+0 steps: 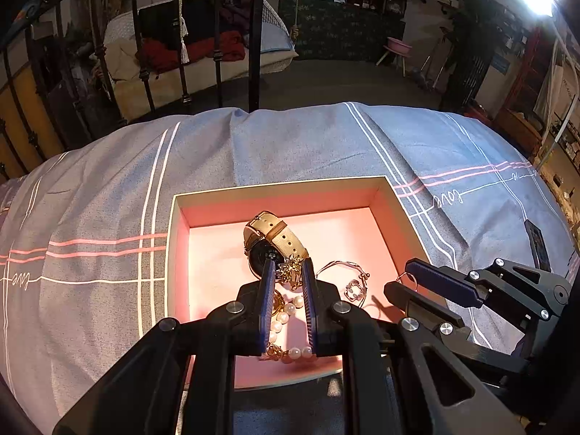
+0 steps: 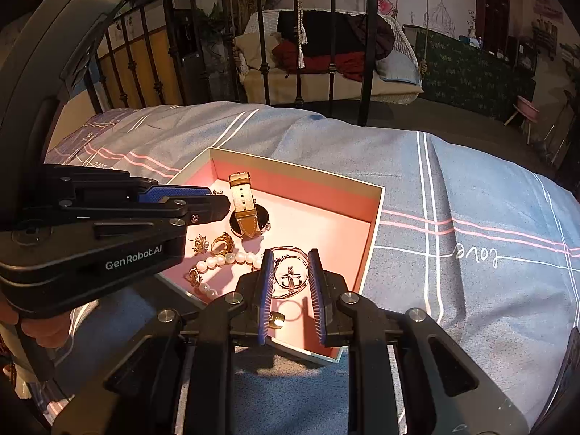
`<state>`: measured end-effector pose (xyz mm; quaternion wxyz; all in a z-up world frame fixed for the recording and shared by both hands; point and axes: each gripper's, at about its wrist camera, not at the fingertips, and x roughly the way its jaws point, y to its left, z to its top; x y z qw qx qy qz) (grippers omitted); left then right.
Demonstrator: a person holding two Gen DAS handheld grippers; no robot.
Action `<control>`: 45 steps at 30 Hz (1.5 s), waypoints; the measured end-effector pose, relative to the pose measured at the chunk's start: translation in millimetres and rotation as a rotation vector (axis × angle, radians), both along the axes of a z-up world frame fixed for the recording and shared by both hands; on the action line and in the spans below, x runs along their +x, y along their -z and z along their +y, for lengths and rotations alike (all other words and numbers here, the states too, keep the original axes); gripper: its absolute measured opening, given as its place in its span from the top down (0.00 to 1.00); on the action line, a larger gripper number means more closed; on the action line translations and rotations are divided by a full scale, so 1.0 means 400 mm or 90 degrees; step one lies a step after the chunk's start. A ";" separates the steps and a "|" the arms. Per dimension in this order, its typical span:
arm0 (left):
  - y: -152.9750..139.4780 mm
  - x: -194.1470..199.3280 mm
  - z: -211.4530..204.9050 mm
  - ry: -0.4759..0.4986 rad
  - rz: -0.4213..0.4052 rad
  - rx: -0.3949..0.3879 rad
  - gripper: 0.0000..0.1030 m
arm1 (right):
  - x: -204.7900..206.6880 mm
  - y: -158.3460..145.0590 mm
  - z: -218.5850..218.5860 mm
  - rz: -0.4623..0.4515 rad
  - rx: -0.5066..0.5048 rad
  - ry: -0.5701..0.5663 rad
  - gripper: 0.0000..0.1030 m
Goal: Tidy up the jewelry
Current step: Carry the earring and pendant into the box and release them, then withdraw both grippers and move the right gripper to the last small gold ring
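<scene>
On the bed, over a grey-blue checked bedspread (image 2: 471,188), sits an open box (image 2: 377,203) with a pink lining, and all the jewelry in view lies inside it: a watch (image 2: 246,210) with a beige strap, a pearl bracelet (image 2: 224,259), a gold ring (image 2: 222,242), a gold earring (image 2: 200,243) and a thin silver bangle (image 2: 290,272) with a small charm. The left gripper (image 1: 287,272) reaches into the box from the near edge, its fingers moderately apart with a small gold cluster piece (image 1: 290,270) between them beside the watch face; whether the pads actually touch it I cannot tell. The right gripper (image 2: 290,257) hovers over the near right part of the box, its fingers parted on either side of the bangle and holding nothing. The step in hand looks like sorting pieces within the box, with the left gripper about to take the gold cluster. The next move calls for a gentle, well-centred pinch on that small piece, kept clear of the watch strap and the pearls so that nothing drags along.
</scene>
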<state>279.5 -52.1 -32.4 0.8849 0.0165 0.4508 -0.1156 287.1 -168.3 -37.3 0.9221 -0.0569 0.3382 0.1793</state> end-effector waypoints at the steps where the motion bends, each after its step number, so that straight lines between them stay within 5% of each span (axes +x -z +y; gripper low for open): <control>1: 0.001 0.002 -0.001 -0.001 0.002 0.000 0.86 | 0.005 0.001 0.002 0.003 -0.001 -0.002 0.81; 19: 0.018 0.018 -0.002 -0.018 0.021 -0.002 0.85 | 0.005 0.033 0.043 0.014 -0.031 -0.025 0.80; 22: 0.018 0.018 -0.002 -0.021 0.022 -0.001 0.80 | 0.002 0.033 0.043 0.012 -0.032 -0.025 0.80; 24: 0.016 0.016 -0.001 -0.024 0.018 0.002 0.67 | 0.000 0.032 0.044 0.012 -0.033 -0.027 0.80; 27: 0.004 0.007 0.005 -0.032 0.002 -0.001 0.55 | -0.009 0.028 0.044 0.003 -0.036 -0.025 0.66; 29: -0.004 -0.001 0.008 -0.032 -0.002 -0.006 0.50 | -0.021 0.021 0.045 -0.011 -0.038 -0.023 0.39; 34: -0.031 -0.047 0.008 -0.023 -0.021 -0.013 0.37 | -0.083 -0.005 0.031 -0.046 -0.033 -0.018 0.16; 45: -0.008 -0.300 0.034 0.004 -0.033 -0.066 0.29 | -0.295 0.117 0.009 0.037 -0.001 -0.053 0.12</control>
